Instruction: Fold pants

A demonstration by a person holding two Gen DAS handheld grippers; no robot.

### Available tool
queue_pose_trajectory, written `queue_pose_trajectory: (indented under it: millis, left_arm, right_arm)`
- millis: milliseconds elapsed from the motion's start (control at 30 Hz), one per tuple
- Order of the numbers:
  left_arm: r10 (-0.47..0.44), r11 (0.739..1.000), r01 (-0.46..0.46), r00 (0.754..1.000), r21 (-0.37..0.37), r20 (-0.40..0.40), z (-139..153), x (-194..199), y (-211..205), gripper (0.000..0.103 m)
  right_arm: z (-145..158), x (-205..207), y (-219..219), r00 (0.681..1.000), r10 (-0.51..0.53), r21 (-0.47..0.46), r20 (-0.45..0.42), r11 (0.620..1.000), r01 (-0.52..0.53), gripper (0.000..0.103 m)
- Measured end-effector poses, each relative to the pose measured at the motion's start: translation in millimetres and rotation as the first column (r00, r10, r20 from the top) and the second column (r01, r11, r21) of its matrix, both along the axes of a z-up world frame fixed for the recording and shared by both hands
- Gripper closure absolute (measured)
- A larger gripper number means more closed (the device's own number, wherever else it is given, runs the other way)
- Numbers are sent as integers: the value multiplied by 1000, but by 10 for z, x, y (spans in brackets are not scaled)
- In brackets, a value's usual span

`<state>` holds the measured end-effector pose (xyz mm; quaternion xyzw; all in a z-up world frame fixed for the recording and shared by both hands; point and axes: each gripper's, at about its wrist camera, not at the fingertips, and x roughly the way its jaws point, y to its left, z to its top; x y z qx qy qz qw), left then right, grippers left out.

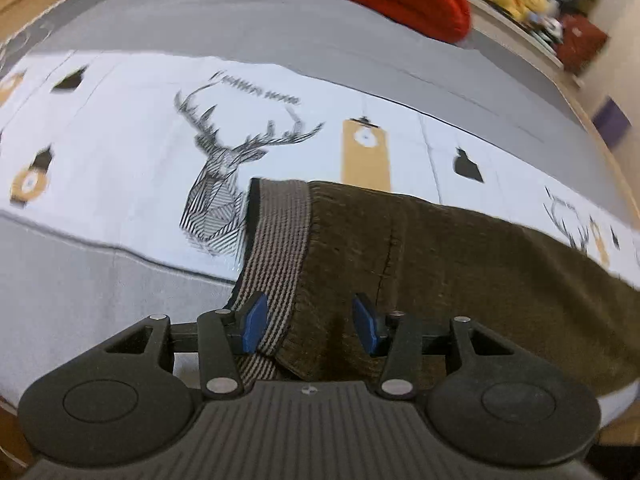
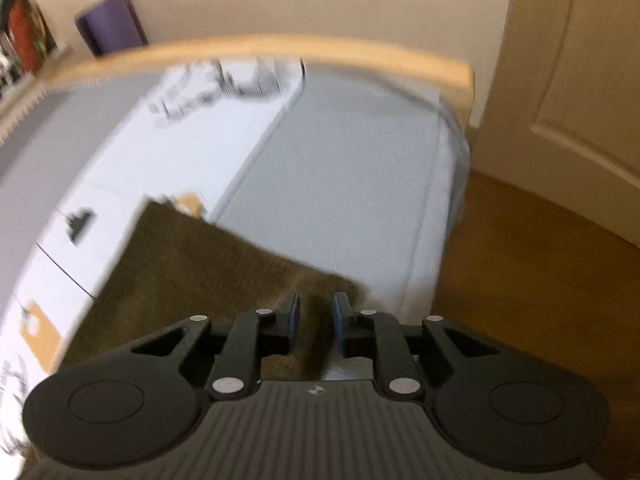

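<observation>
Your left gripper (image 1: pixel 306 322) hangs spread over the waistband (image 1: pixel 276 256) of the pants (image 1: pixel 460 264) on the bed (image 1: pixel 100 312). Your right gripper (image 2: pixel 316 322), slightly parted, pinches nothing. Next, probably regrip both ends for another fold.

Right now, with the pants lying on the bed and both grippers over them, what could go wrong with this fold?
The left gripper stands open over the striped waistband, so it may pinch only one layer. The right gripper is open at the pants corner near the bed edge, so cloth could slide toward the floor.
</observation>
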<state>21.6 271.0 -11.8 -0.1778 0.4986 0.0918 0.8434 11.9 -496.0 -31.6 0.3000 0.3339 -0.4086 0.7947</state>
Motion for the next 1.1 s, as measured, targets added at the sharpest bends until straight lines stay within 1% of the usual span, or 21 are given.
queue_pose_trajectory:
  millis: [100,167,233,267,300,367,433,467,500,533,600,700,733,800,833,900,967,1000,1033,1067,1100]
  left_arm:
    - [40,999,-39,998,19,-47,-14,-13,3,50]
    - [67,997,-66,996,28,-58,-22,-10,34,50]
    - [93,996,-94,993,-9,-69,-53,-41,95,50]
    - [104,994,-107,992,-33,-75,-70,-47,116,50]
    - [110,991,-116,991,-70,-80,-104,-53,133,50]
    - [104,978,-120,990,-169,-100,-189,-8,122,48]
    - [84,980,-105,988,-171,-127,-255,50,41,48]
    - [64,982,-87,988,-165,-139,-288,86,-12,53]
    - [53,985,-76,988,-153,-145,-312,105,-56,61]
    - [36,991,-54,988,-121,-147,-329,124,-109,88]
    - [-2,997,-6,993,-73,-118,-277,125,-177,94]
    - [-13,1000,14,1000,17,-14,-21,4,-219,99]
    - [4,1000,-4,1000,26,6,56,-47,-196,99]
    - [15,1000,-15,1000,-2,-8,69,-153,-127,99]
    - [-14,1000,14,999,-12,-39,23,-190,-129,99]
    - [-56,998,58,994,14,-92,-69,-214,-171,96]
    - [-64,992,75,993,102,-103,-71,-216,-211,80]
    - [-52,986,65,995,155,-85,-23,-206,-223,76]
    - [-34,976,43,998,215,-44,65,-211,-235,68]
    - [-30,966,30,1000,257,-4,141,-215,-257,67]
    - [-40,949,22,998,316,51,244,-215,-310,67]
  right_arm:
    - [192,-10,224,995,61,-37,73,998,-58,81]
    - [290,-1,419,986,127,-47,108,991,-123,81]
    - [348,-2,618,964,213,-14,161,977,-213,76]
    - [351,11,712,948,260,12,184,964,-267,71]
    - [341,37,825,928,313,41,201,944,-327,69]
    - [297,132,1006,893,399,81,209,903,-422,69]
    - [207,257,1199,854,479,127,204,852,-508,69]
    - [145,325,1272,837,509,154,203,827,-540,69]
    - [89,396,1355,818,541,181,195,800,-572,69]
    - [41,463,1437,800,572,201,181,775,-599,69]
    - [-52,552,1591,773,618,223,141,741,-633,68]
    - [-134,657,1758,747,659,233,88,715,-659,68]
    - [-149,682,1776,742,665,236,82,711,-663,69]
    - [-156,728,1828,739,671,234,66,709,-665,68]
    - [-163,737,1875,738,673,233,49,710,-664,68]
    - [-207,722,1902,736,676,231,-16,719,-655,68]
    - [-305,724,1880,737,670,246,-89,732,-635,68]
    - [-342,709,1879,737,665,254,-120,738,-625,68]
    - [-399,725,1867,736,660,261,-151,745,-614,68]
    - [-454,732,1847,734,655,264,-180,751,-606,68]
    - [-503,734,1834,731,651,263,-204,756,-600,68]
